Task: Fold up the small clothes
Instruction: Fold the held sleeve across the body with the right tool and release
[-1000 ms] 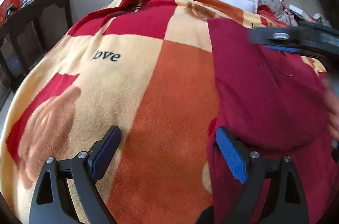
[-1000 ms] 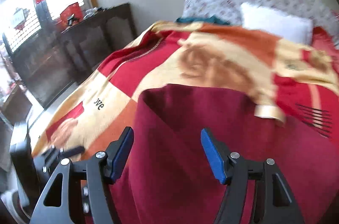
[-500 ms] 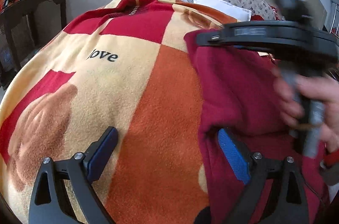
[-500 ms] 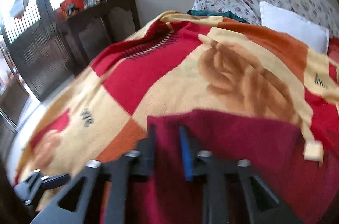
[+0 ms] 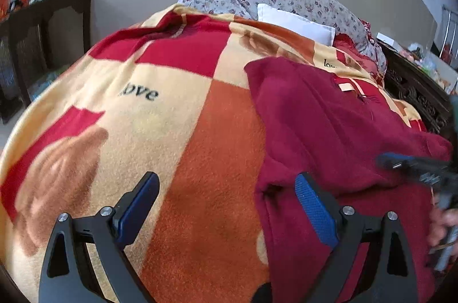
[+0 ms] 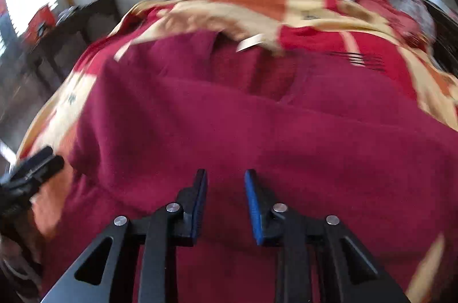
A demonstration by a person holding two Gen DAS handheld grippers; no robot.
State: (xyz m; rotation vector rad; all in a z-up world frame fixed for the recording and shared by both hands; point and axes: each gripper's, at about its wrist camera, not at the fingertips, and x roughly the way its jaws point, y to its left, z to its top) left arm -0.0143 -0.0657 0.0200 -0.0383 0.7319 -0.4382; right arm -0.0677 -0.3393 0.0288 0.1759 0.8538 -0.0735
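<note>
Fingers of the right gripper [image 6: 224, 205] have just been narrowing, nothing pinched; left gripper [image 5: 226, 205] spread wide. Maroon garment [image 5: 329, 131] lies on the blanket's [image 5: 186, 131] right side: soft, light fleece, best pinched at a hem corner

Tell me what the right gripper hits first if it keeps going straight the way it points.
Most likely the dark red fleece garment spread on the checked blanket: the right gripper aims down at it, nothing between.
</note>
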